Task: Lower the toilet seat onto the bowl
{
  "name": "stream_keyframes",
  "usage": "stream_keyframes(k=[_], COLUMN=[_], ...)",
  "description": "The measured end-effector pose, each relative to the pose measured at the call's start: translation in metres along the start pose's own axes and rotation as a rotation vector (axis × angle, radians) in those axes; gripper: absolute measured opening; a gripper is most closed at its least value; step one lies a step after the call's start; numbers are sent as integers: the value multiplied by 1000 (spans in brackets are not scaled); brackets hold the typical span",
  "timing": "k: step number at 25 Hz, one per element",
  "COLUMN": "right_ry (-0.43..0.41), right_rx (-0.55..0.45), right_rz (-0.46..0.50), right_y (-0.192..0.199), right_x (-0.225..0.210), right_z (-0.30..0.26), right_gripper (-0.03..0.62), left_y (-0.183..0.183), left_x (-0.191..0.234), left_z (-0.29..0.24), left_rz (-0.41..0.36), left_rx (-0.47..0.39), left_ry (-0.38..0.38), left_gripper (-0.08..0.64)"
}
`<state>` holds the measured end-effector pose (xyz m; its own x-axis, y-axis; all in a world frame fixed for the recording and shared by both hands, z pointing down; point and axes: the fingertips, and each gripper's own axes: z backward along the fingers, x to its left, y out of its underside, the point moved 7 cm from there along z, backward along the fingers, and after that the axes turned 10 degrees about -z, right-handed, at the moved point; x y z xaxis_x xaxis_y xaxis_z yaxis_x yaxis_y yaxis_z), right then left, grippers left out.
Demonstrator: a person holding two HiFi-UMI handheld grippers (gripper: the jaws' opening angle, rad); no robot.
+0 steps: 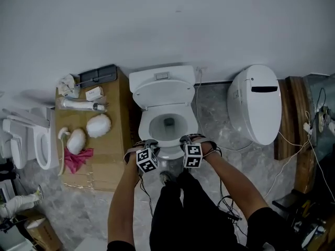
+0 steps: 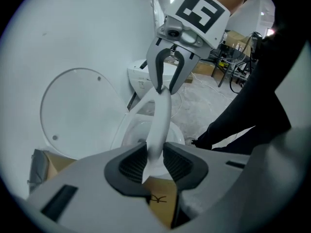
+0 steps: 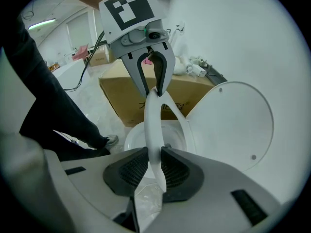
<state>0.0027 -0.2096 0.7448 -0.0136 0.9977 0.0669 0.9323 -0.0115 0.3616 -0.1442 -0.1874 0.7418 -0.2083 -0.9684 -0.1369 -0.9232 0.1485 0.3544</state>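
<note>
Forearms come in either side of dark trousers, with the left gripper and right gripper at the toilet's near rim. Both are clamped on the seat, left on its left front, right on its right front, pads pinching the rim edge-on. The two-point hold presumably keeps it level and stops a slam. Seat looks tilted just above the bowl, nearly down. Lid leans up against the tank. Floor is grey marble tile, wall white. Cardboard box sits left with clutter on top, second toilet right, cables trailing far right.
</note>
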Motion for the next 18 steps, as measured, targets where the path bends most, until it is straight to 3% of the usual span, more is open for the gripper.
stream_keyframes(k=[10, 18], right_ry=[-35, -64], right_rx=[65, 86], right_rz=[-24, -20], right_y=[27, 50], right_x=[59, 96], right_z=[-51, -96], right_gripper=[123, 141], left_y=[24, 42], left_x=[-61, -101], left_z=[-50, -92], left_rz=[-75, -128], left_rx=[-23, -27], left_ry=[77, 76], left_gripper=[132, 135])
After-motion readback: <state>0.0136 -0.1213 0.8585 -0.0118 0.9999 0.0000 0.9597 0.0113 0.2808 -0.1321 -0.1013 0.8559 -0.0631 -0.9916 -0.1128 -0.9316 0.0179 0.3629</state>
